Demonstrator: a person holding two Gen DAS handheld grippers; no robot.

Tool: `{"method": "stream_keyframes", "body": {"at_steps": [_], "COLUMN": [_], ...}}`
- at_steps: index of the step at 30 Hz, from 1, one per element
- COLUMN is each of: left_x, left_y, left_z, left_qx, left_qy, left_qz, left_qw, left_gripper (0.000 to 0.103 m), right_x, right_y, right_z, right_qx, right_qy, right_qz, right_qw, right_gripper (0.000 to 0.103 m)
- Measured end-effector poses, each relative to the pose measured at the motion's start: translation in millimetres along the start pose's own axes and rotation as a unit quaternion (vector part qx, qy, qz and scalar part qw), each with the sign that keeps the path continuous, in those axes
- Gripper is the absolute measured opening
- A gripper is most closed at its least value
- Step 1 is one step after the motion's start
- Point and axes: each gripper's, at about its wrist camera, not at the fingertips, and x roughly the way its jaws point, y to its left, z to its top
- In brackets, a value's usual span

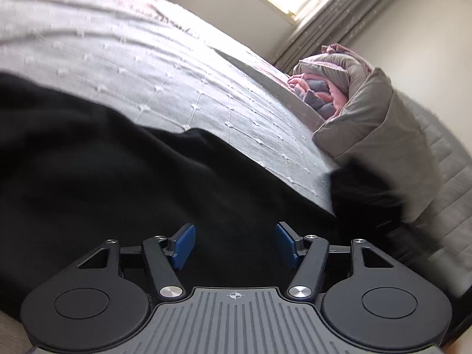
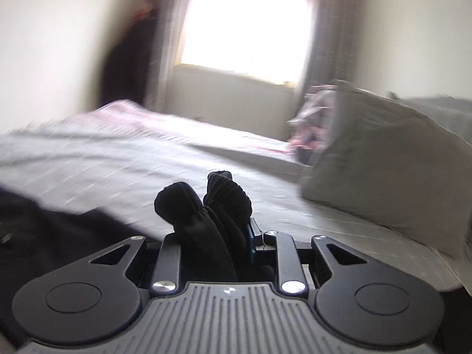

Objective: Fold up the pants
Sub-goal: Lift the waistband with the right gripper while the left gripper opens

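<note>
One pair of black pants (image 1: 118,162). One bed (image 1: 147,67) under a grey cover. One grey pillow (image 2: 383,153). One rolled bundle of pink and grey bedding (image 1: 318,91). One window (image 2: 247,29). Two grippers: left (image 1: 235,246), right (image 2: 212,244).

The pants (image 1: 118,177) are matt black cloth, ribbed at the gathered band. The bedspread (image 1: 147,67) at 12 o'clock is grey stitched cloth. The left gripper (image 1: 235,246) has matt black plastic and blue pads (image 1: 184,244).
</note>
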Motion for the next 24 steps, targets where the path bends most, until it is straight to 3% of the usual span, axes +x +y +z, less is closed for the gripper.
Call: {"method": "stream_keyframes", "body": {"at_steps": [4,7,10,12,17,21,24], "left_x": [2,4,9,14,28,39,41], "left_y": [26,36,31,26,18,16,17], "left_z": [-1,-3,-6,-7,-11,-17,-18], "left_qx": [-0.047,-0.082,-0.091,-0.088,-0.101,-0.123,-0.133], "left_qy": [0.003,0.014,0.022,0.029,0.049,0.067,0.067], "left_qz": [-0.008,-0.029,-0.057,-0.073,-0.095,-0.104,-0.107], "left_qw": [0.9989,0.9961,0.994,0.993,0.9891,0.9847,0.9829], "left_gripper": [0.065,0.067,0.071,0.075,0.079,0.082,0.083], "right_x": [31,27,19,13,12,13,2], "right_y": [70,88,68,50,38,44,53], "right_z": [-30,-47,-41,-39,-43,-43,-39], "right_qx": [-0.11,-0.177,-0.153,-0.118,-0.131,-0.122,-0.133], "right_qy": [0.082,0.082,0.095,0.1,0.09,0.082,0.049], "right_qz": [0.045,0.021,0.059,0.096,0.11,0.144,0.193], "right_qw": [0.99,0.98,0.982,0.983,0.981,0.979,0.971], "right_gripper": [0.05,0.056,0.065,0.081,0.081,0.081,0.08]}}
